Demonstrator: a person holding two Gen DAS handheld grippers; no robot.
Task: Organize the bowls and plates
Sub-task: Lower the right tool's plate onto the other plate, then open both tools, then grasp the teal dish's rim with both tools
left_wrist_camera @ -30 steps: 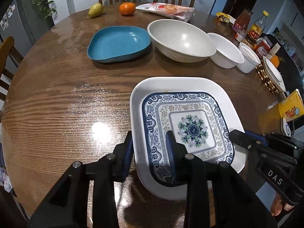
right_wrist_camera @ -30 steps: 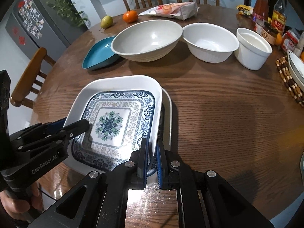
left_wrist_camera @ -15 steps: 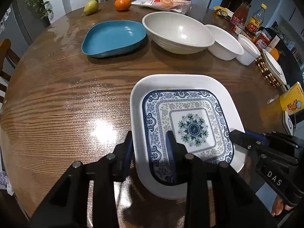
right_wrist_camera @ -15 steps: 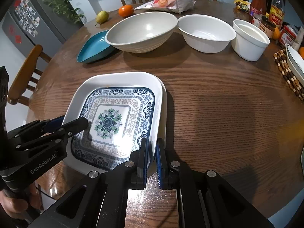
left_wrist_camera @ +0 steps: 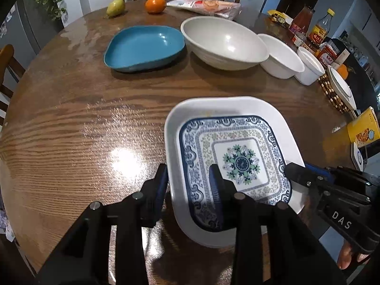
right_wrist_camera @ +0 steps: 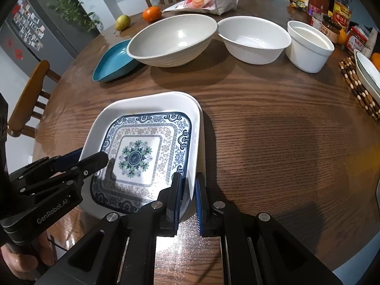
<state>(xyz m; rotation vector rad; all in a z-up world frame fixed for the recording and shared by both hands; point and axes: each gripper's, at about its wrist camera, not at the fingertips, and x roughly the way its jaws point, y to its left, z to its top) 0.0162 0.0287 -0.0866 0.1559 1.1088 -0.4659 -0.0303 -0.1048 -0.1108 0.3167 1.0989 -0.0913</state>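
A blue-patterned square plate [left_wrist_camera: 237,161] lies stacked in a white square plate [left_wrist_camera: 223,105] near the table's front edge. They also show in the right wrist view: the patterned plate [right_wrist_camera: 142,156] in the white one [right_wrist_camera: 152,101]. My left gripper [left_wrist_camera: 188,180] is open, its jaws astride the stack's left rim. My right gripper [right_wrist_camera: 188,190] has its jaws parted a little around the stack's right rim. A blue dish [left_wrist_camera: 144,45], a large beige bowl [left_wrist_camera: 223,41], a white bowl [left_wrist_camera: 281,57] and a small white bowl [left_wrist_camera: 308,67] stand in a row behind.
A pear [left_wrist_camera: 115,7], an orange [left_wrist_camera: 155,4] and a snack bag [left_wrist_camera: 206,4] lie at the far edge of the wooden table [left_wrist_camera: 71,118]. Bottles and jars [left_wrist_camera: 315,33] crowd the right side, with a plate on a beaded mat [left_wrist_camera: 339,90]. Chairs surround the table.
The right gripper's jaws have parted from a tight hold on the plate rim. The plate stack has settled flat on the table. The left gripper stays open around the left rim.
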